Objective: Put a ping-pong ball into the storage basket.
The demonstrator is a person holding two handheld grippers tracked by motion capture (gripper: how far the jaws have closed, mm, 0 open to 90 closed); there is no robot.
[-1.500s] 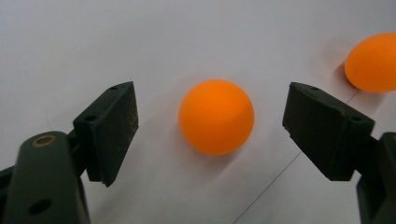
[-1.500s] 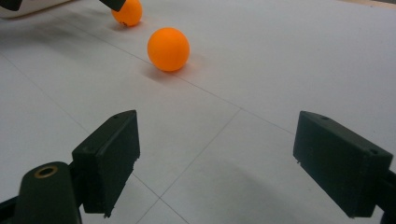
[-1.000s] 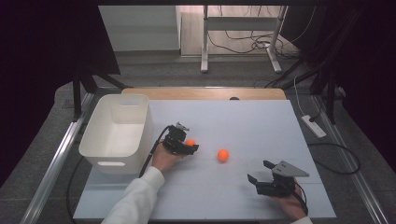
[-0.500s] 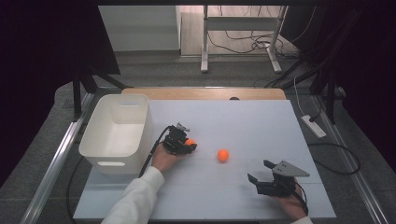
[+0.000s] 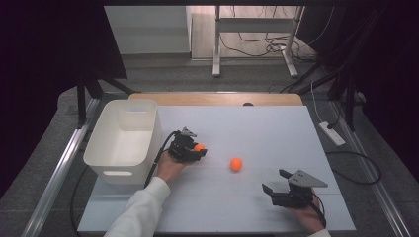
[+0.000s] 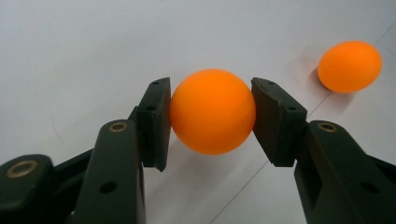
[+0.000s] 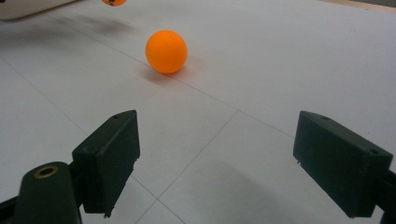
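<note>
White worktop (image 5: 276,133) lies under both hands. Since a second ago the left gripper (image 5: 196,149) has closed its jaws on a ball (image 6: 212,111), which sits pinched just above the surface beside the bin (image 5: 123,140). Another ball (image 5: 236,164) rests between the grippers. Right gripper (image 5: 276,183) hovers low, level, jaws wide and empty.
</note>
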